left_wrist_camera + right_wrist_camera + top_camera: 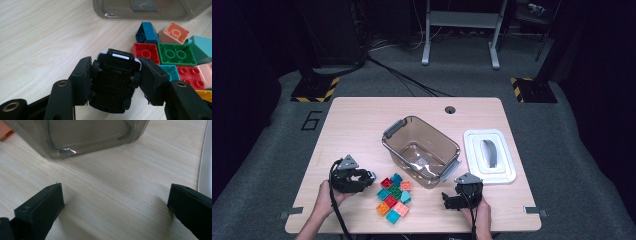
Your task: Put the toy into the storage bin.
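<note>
the left gripper [113, 82] clamps a small black toy car [113, 80] across its width, underside up, long axis running along the jaws. the clear bin [422, 150] lies ahead and to its right, beyond the bricks [394, 197]. the right gripper [115, 202] gapes wide, empty, near the bin.

Bright lit table [362, 120], dark surroundings, soft shadows, slightly blurred close-ups
</note>
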A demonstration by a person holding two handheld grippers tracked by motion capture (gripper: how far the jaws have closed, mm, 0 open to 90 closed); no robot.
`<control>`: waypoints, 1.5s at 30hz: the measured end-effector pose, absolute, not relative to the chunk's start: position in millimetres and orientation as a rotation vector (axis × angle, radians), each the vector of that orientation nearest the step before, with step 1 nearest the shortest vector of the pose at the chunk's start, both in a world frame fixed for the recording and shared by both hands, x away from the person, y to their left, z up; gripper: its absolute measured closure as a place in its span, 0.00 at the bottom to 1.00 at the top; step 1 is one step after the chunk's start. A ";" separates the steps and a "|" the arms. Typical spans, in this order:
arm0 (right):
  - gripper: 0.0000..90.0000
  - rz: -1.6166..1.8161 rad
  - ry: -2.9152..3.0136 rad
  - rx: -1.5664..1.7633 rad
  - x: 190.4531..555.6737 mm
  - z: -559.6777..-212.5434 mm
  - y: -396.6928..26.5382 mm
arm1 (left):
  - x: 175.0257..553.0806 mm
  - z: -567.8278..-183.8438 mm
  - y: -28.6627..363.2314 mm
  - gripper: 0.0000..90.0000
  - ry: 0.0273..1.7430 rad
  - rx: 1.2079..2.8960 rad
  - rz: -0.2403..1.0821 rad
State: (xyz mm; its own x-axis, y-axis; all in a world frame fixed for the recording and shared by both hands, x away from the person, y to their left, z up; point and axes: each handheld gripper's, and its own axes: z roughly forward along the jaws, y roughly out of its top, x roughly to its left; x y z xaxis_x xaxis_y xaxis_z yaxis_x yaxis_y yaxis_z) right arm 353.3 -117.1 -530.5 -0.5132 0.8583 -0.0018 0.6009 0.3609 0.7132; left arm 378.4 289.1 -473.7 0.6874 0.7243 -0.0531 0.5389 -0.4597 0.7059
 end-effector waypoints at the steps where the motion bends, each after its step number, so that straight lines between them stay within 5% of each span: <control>1: 0.00 0.939 2.266 1.266 353.4 -530.2 -118.0 | 378.4 -469.9 288.5 0.52 0.962 2.172 0.346; 45: 0.02 0.949 2.220 1.303 354.6 -530.5 -118.2 | 417.4 -368.7 269.2 0.52 0.899 2.067 0.479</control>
State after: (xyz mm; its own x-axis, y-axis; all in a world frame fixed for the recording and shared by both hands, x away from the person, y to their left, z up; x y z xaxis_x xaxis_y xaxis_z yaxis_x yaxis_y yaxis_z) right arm 354.6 -118.2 -530.5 -0.4884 0.8726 0.0023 0.6048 0.3365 0.7218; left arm 417.4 269.2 -368.7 0.6736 0.7388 0.0217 0.4297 -0.4154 0.8017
